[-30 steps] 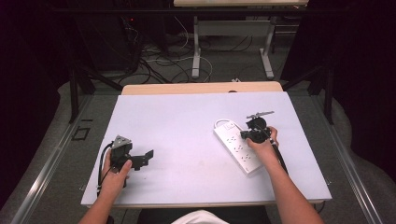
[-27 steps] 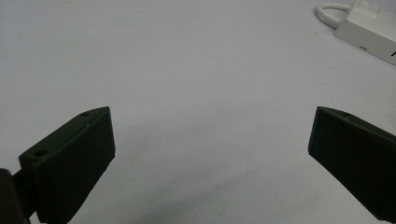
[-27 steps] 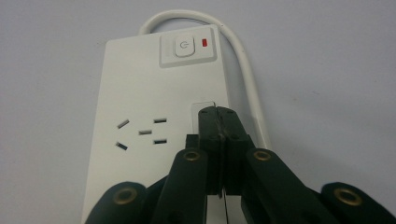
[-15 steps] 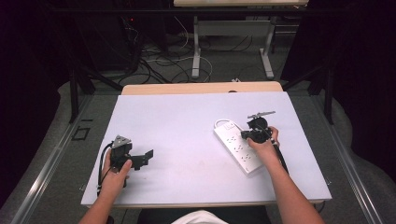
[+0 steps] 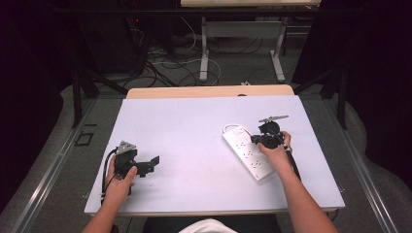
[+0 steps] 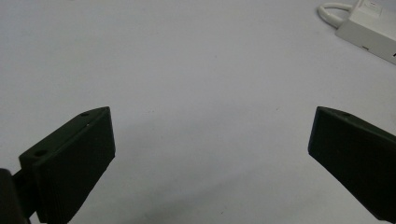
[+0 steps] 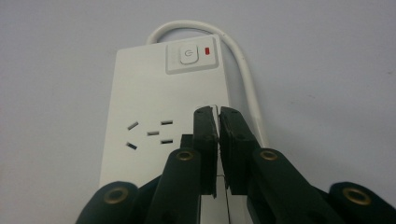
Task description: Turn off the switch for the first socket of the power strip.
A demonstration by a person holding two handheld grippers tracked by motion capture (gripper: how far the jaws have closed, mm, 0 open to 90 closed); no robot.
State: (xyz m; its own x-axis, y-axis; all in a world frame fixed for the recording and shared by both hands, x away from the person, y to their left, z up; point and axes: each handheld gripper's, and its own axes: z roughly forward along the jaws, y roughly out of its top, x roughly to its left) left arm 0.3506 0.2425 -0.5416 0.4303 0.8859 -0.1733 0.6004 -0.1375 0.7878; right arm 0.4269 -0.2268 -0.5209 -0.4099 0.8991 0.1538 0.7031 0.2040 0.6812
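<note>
1. The power strip (image 5: 247, 152) lies flat on the right half of the desk (image 5: 194, 126), slanting from mid-desk toward the near right corner; its switch (image 7: 188, 54) end points to the far edge, and its white cord (image 7: 243, 60) loops out from that end; lying flat keeps its sockets and switch facing up, within reach from above.
2. The right gripper (image 7: 217, 111) sits over the strip, just short of the switch; its jaws have just been parting a little, yet stand almost together, a thin slit between them and nothing gripped; closed jaws make one blunt tip, which I judge suits pressing a button better than a spread pair would.
3. In the right gripper view the red lamp (image 7: 207, 50) beside the switch glows, so the strip looks switched on; whether the tip touches the strip I cannot tell.
4. The right hand (image 5: 274, 154) rests on the strip's middle, likely steadying the aim.
5. The left gripper (image 5: 151, 162) is parked near the desk's near left corner, well apart from the strip; its jaws are spread wide and hold nothing, bare desk between them; it seems kept aside so the right has free room.
</note>
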